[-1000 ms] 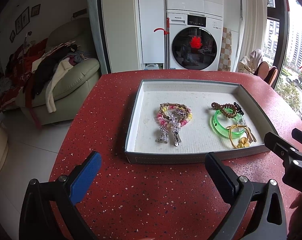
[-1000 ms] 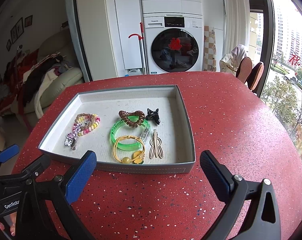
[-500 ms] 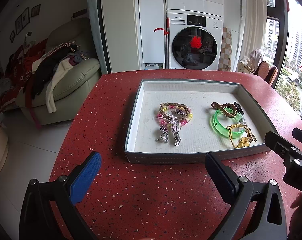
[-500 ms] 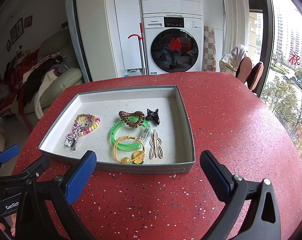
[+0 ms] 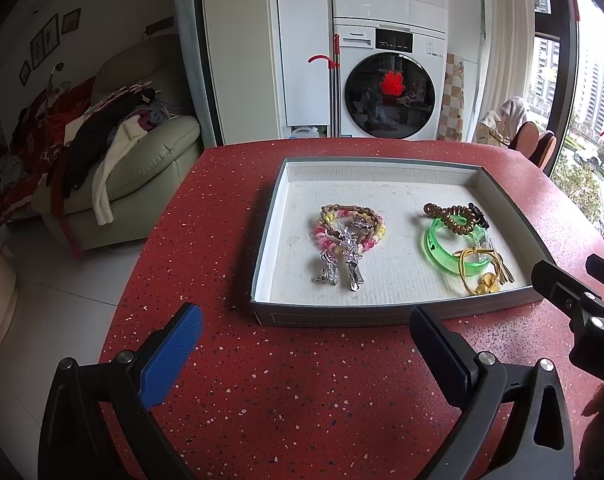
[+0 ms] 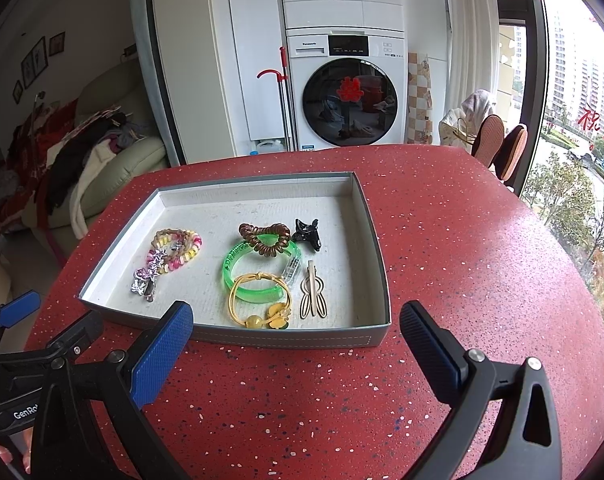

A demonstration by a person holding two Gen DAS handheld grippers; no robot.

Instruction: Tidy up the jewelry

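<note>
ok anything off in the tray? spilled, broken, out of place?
Nothing spilled or visibly broken; everything sits inside the tray. Only untidy: pieces overlap. The brown spiral hair tie lies on the green bangle, the yellow hair tie overlaps its near edge, and the silver clips overlap the spiral bracelets. Both grippers are open, holding nothing.

The left gripper (image 5: 304, 354) is built from black plastic arms with triangular cut-outs and round silver screws at the joints, its fingers faced with textured blue pads (image 5: 170, 360). The right gripper (image 6: 296, 350) has the same black frame, silver screws and blue ribbed pads (image 6: 162, 354). White lettering "GenRo" marks the black body seen low in the right wrist view.
</note>
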